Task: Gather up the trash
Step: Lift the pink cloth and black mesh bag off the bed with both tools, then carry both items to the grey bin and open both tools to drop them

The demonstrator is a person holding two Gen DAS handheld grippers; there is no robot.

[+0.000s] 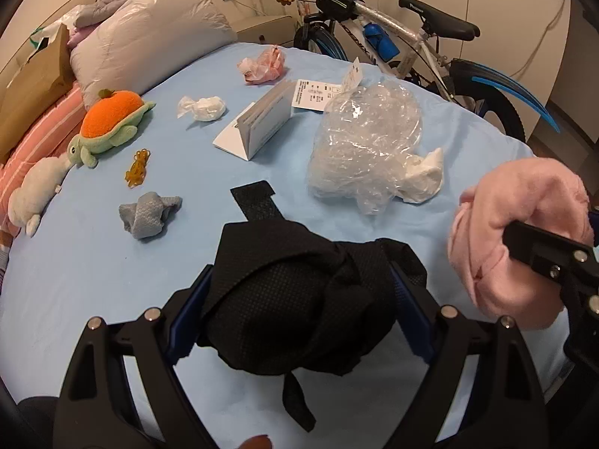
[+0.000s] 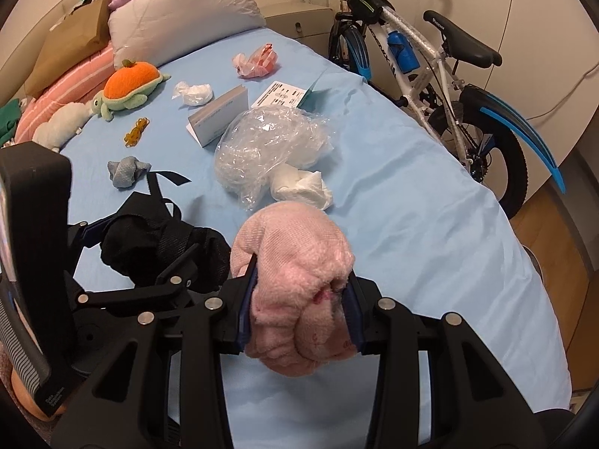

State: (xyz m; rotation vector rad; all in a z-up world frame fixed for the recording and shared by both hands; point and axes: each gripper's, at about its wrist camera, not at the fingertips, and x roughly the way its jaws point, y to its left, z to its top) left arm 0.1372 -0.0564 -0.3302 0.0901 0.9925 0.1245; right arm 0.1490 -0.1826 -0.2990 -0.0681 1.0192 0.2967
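Note:
My left gripper (image 1: 299, 280) is shut on a black mesh fabric bundle (image 1: 292, 299), its blue pads pressed against both sides and a strap dangling below. In the right wrist view the same gripper (image 2: 142, 247) and black bundle (image 2: 149, 239) sit at the lower left. My right gripper (image 2: 299, 299) is shut on a fluffy pink cloth (image 2: 295, 254), also seen as the pink cloth (image 1: 524, 205) at the right. On the blue bed sheet (image 1: 93, 262) lie a crumpled clear plastic bag (image 1: 367, 138), a white tissue wad (image 1: 423, 176), a small white wrapper (image 1: 204, 107), a pink bag (image 1: 264, 64) and a grey cloth ball (image 1: 148, 215).
A folded paper box (image 1: 258, 123), a printed slip (image 1: 318, 93) and rubber bands (image 1: 138, 166) lie mid-bed. A turtle plush (image 1: 112, 123), white plush (image 1: 33, 191), pillows (image 1: 149, 37) and brown paper bag (image 1: 33, 86) line the left. A bicycle (image 1: 411, 30) stands beyond the bed's far edge.

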